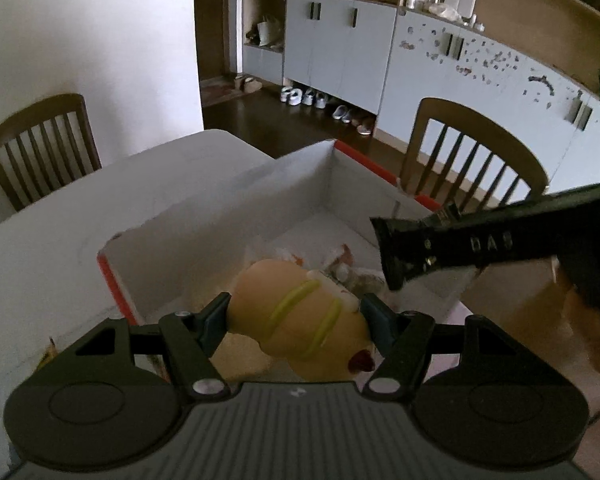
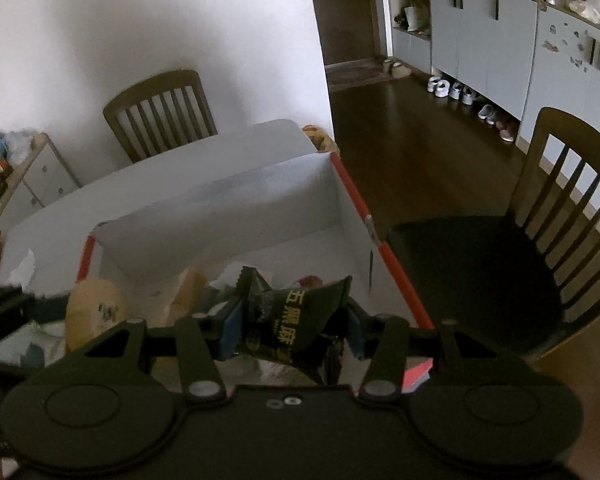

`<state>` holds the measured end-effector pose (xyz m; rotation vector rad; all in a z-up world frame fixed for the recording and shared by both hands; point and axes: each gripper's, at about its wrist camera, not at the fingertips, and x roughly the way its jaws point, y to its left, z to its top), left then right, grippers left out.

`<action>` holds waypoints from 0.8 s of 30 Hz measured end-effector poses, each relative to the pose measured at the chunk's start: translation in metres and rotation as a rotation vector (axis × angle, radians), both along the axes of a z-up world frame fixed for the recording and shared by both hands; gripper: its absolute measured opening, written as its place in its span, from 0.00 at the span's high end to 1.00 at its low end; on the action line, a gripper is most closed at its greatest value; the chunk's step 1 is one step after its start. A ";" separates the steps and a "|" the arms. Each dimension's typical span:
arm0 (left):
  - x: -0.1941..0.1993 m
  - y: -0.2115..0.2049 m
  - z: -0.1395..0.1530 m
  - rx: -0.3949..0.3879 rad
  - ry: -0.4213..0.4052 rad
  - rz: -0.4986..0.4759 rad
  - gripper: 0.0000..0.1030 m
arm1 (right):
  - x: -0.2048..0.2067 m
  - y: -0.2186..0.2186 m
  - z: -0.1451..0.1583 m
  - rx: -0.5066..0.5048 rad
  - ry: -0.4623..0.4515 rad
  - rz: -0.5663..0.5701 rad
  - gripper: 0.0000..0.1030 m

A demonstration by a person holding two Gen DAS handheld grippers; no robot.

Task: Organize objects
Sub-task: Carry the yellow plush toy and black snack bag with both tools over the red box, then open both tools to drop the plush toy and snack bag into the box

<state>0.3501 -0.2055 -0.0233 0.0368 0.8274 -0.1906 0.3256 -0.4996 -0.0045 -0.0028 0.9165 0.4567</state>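
My left gripper [image 1: 296, 320] is shut on a tan rubber toy with yellow-green stripes [image 1: 300, 316] and holds it over the near edge of a white cardboard box with orange-red rims [image 1: 260, 200]. My right gripper [image 2: 292, 328] is shut on a dark snack packet with yellow characters [image 2: 296, 320] above the same box [image 2: 220, 208]. The right gripper also shows in the left wrist view [image 1: 392, 256] as a dark body coming in from the right. The toy shows in the right wrist view [image 2: 96, 308] at the left. Several wrapped items [image 1: 340, 264] lie on the box floor.
The box stands on a white table [image 1: 60, 240]. A wooden chair [image 1: 40, 144] stands at the table's far side and another [image 2: 540, 240] to the right of the box. Grey cabinets [image 1: 340, 48] with shoes below line the far wall. A small drawer unit [image 2: 32, 176] stands at the left.
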 end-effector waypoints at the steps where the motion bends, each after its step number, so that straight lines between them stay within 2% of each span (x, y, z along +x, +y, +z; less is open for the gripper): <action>1: 0.006 0.000 -0.001 0.011 0.001 0.002 0.32 | 0.002 0.002 -0.002 -0.006 0.001 0.014 0.51; 12: 0.063 0.005 -0.019 0.055 0.070 0.055 0.32 | 0.009 0.024 -0.027 -0.064 0.040 0.119 0.51; 19: 0.081 0.006 -0.030 0.052 0.108 0.066 0.32 | 0.010 0.036 -0.037 -0.089 0.057 0.232 0.51; 24: 0.088 0.003 -0.040 0.070 0.132 0.058 0.32 | 0.016 0.040 -0.046 -0.107 0.053 0.248 0.51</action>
